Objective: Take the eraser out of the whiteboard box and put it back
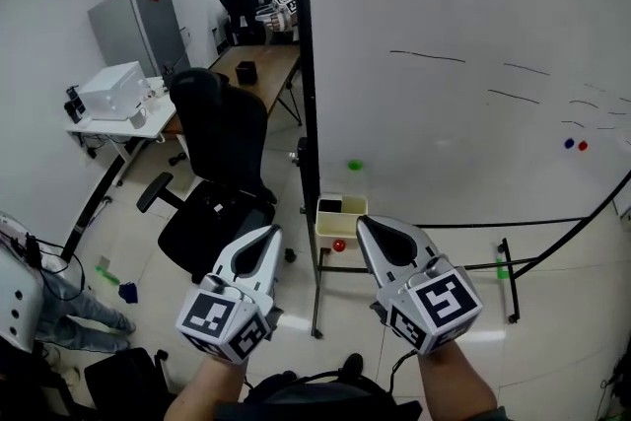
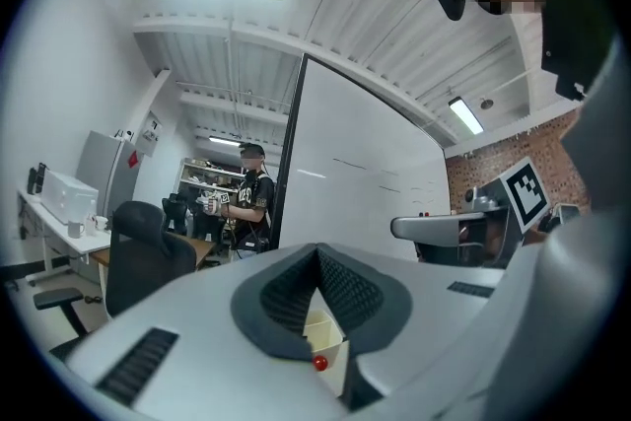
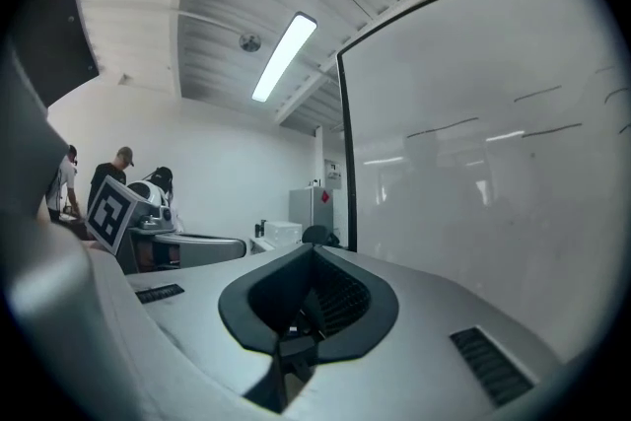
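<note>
A cream whiteboard box [image 1: 340,218] hangs at the lower left corner of the whiteboard [image 1: 463,64], with a red magnet [image 1: 339,245] on its front. A dark block [image 1: 331,205], apparently the eraser, lies in its back compartment. My left gripper [image 1: 273,233] and right gripper [image 1: 363,223] are held level side by side, just short of the box, both shut and empty. Through the gap under the left gripper [image 2: 317,253] tips I see the box [image 2: 323,335] and the magnet [image 2: 318,363]. In its own view the right gripper [image 3: 314,251] points along the board.
A black office chair [image 1: 222,163] stands left of the board's post [image 1: 308,113]. The board's stand foot [image 1: 508,279] lies on the floor at right. A desk with a white device [image 1: 111,92] is at far left. A person [image 2: 251,197] stands in the background.
</note>
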Action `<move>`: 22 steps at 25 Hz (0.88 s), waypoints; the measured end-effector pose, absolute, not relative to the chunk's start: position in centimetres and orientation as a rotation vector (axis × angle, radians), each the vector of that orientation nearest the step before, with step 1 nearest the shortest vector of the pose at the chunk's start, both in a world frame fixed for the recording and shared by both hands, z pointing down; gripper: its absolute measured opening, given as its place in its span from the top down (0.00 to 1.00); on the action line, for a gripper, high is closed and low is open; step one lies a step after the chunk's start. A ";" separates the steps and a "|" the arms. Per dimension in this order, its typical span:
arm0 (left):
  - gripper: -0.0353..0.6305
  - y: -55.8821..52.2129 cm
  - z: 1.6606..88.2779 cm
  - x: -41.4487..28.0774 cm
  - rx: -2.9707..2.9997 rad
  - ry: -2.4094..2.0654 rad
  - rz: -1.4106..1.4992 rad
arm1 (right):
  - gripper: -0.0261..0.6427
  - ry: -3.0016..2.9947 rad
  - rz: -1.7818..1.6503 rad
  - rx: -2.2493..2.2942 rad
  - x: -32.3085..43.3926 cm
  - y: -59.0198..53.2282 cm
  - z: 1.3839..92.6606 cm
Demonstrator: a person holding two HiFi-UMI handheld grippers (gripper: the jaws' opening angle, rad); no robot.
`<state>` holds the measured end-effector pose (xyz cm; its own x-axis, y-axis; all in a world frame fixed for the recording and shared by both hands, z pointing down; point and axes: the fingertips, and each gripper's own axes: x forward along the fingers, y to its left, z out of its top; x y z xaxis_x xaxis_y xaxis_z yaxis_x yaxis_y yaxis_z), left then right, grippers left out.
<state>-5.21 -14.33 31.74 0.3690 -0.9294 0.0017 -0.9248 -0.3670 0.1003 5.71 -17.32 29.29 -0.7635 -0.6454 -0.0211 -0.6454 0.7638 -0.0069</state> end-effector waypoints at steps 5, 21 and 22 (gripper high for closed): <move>0.90 -9.1 32.2 -7.5 2.593 -1.602 -0.103 | 0.94 2.881 0.020 -1.219 4.3 -11.4 28.6; 0.90 0.2 31.7 -3.0 2.679 -1.424 -0.104 | 0.94 2.782 -0.018 -1.412 8.8 0.3 28.3; 0.90 0.8 31.7 -2.0 2.675 -1.431 -0.109 | 0.94 2.794 -0.018 -1.392 9.4 0.9 28.5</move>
